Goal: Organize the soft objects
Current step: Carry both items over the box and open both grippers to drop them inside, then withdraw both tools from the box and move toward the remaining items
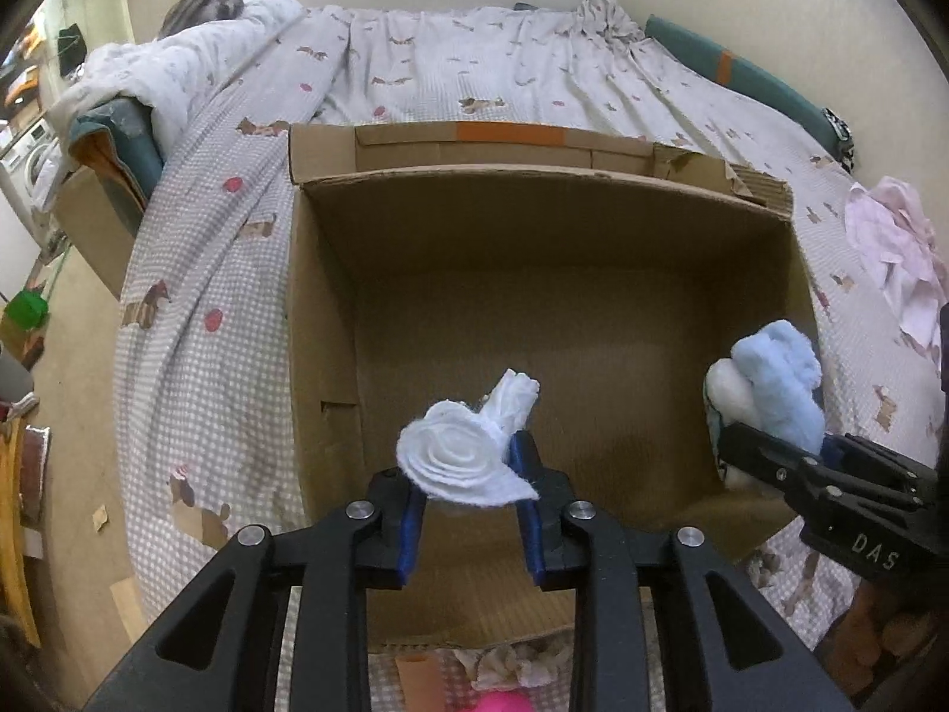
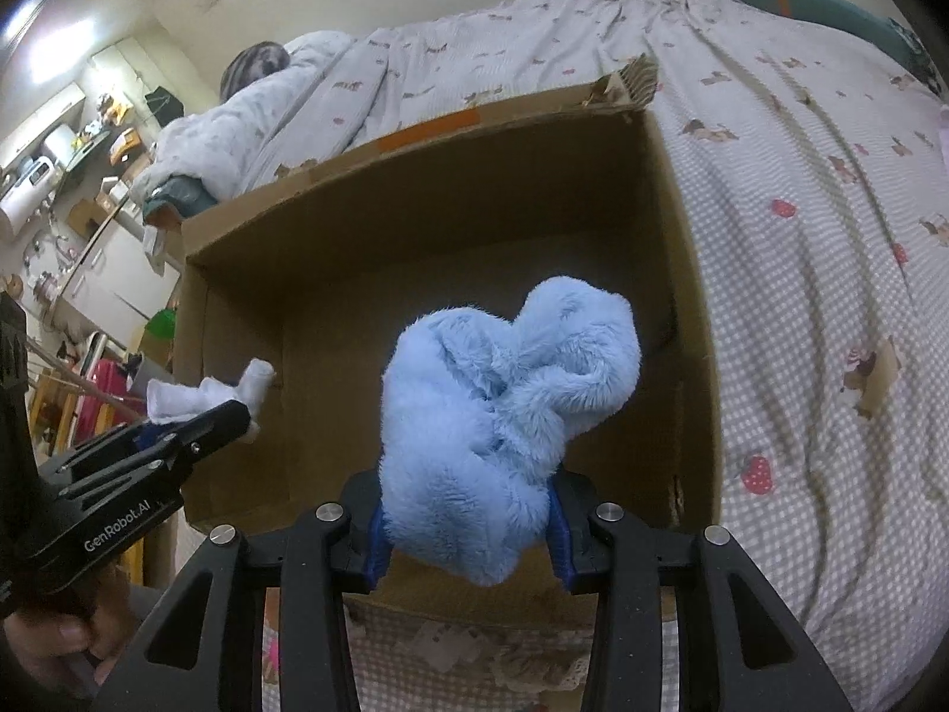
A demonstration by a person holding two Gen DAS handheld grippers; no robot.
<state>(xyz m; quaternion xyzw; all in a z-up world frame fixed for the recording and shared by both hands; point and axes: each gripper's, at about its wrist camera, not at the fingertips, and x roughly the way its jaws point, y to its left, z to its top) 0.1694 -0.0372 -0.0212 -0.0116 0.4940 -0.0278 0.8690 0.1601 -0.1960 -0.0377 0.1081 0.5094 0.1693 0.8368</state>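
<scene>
An open cardboard box (image 1: 320,326) sits on the bed, and its inside looks bare. In the left wrist view, my left gripper (image 1: 465,477) is shut on a rolled white cloth (image 1: 451,457) over the box's near side. At the right, my right gripper (image 1: 771,451) holds a fluffy light-blue plush cloth (image 1: 777,374) over the box's right wall. The right wrist view shows my right gripper (image 2: 468,510) shut on the blue plush (image 2: 510,391) above the box (image 2: 682,296). The left gripper (image 2: 237,409) with the white cloth (image 2: 196,397) is at the left.
A checked bedspread (image 1: 207,308) with animal prints covers the bed. A crumpled pink cloth (image 1: 889,261) lies to the right of the box. A folded duvet (image 1: 178,59) lies at the far left corner. A pink object (image 1: 498,700) peeks out below the box's near edge. A person's hand (image 2: 53,647) grips the left tool.
</scene>
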